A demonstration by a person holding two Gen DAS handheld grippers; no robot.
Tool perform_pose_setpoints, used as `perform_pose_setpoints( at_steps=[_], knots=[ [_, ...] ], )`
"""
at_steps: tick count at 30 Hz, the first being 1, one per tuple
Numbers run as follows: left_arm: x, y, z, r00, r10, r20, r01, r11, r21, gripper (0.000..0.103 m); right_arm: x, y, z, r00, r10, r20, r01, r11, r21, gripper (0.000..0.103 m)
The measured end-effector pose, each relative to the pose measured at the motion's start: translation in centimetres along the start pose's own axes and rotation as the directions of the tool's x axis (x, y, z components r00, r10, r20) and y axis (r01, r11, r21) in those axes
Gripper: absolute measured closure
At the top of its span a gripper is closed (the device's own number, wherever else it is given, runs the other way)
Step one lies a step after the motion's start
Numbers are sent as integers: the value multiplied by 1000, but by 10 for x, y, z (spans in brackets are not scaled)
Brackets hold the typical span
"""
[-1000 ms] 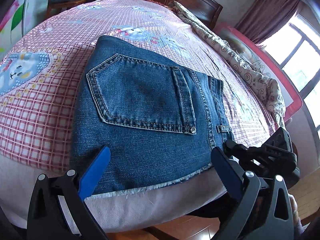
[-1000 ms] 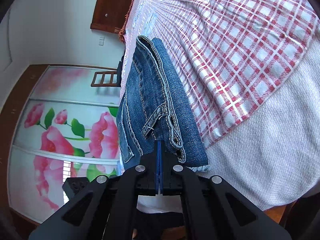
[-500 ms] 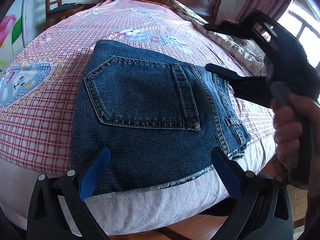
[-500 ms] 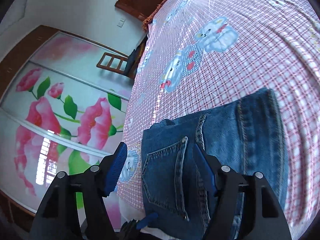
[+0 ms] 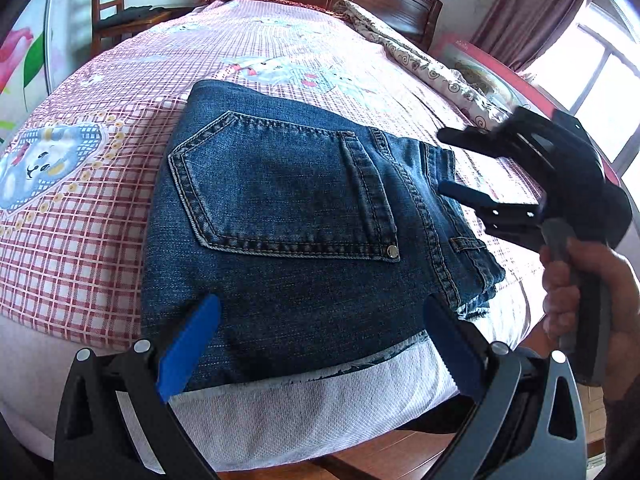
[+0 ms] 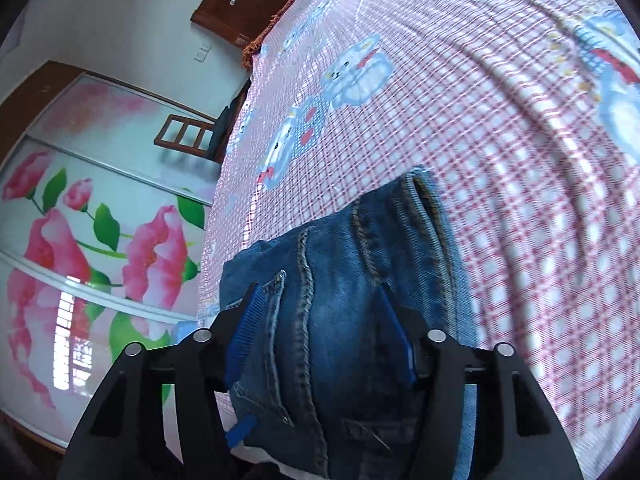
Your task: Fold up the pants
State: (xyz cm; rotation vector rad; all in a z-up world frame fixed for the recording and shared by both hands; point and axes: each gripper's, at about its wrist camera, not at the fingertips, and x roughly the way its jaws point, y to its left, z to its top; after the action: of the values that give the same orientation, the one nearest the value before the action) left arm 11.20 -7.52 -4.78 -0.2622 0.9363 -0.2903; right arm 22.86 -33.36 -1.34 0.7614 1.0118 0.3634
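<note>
Jeans (image 5: 304, 240) lie folded into a compact block at the near edge of the bed (image 5: 80, 216), back pocket (image 5: 280, 192) up, waistband end toward your right. The fold looks close to done, so what seems left is tidying: press the top layer flat and square the frayed hem with the edge below it rather than tugging one corner, since thick denim springs back and a one-sided pull would skew the stack

Your left gripper (image 5: 320, 344) hovers just short of the jeans' near edge, its blue pads spread wide with nothing between them. Keep it low and level if you use it to pin the near edge

Your right gripper (image 6: 324, 332) sits above the waistband end of the jeans, tilted down toward the denim, fingers apart and gripping nothing. From the left camera your right hand (image 5: 588, 292) wraps the handle beside that end. Whether its lower finger touches the cloth can't be made out, so ease it down gently
</note>
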Motion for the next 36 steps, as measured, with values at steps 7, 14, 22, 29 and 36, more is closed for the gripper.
perform_pose_setpoints(
  at_steps=[7, 14, 22, 29, 36],
  knots=[
    [-1, -2, -1, 1000, 5, -7, -5, 1000, 9, 2, -35, -52, -35, 998, -58, -19, 58, 998, 3, 31],
    [2, -4, 3, 999, 23, -22, -22, 999, 24, 2, -22, -44, -55, 992, 55, -110, -63, 996, -69, 27],
    [-36, 59, 32, 991, -94, 99, 106, 987, -120, 2, -17, -35, -54, 986, -12, -168, -19, 983, -182, 38],
    [9, 105, 52, 974, -224, -44, 207, 947, -245, 3, -16, -40, -52, 983, -13, -181, -15, 988, -152, 65],
    [27, 88, 50, 949, -301, -95, 281, 942, -182, 3, -18, -59, -47, 979, 53, -195, -63, 997, -50, 65]
  ],
)
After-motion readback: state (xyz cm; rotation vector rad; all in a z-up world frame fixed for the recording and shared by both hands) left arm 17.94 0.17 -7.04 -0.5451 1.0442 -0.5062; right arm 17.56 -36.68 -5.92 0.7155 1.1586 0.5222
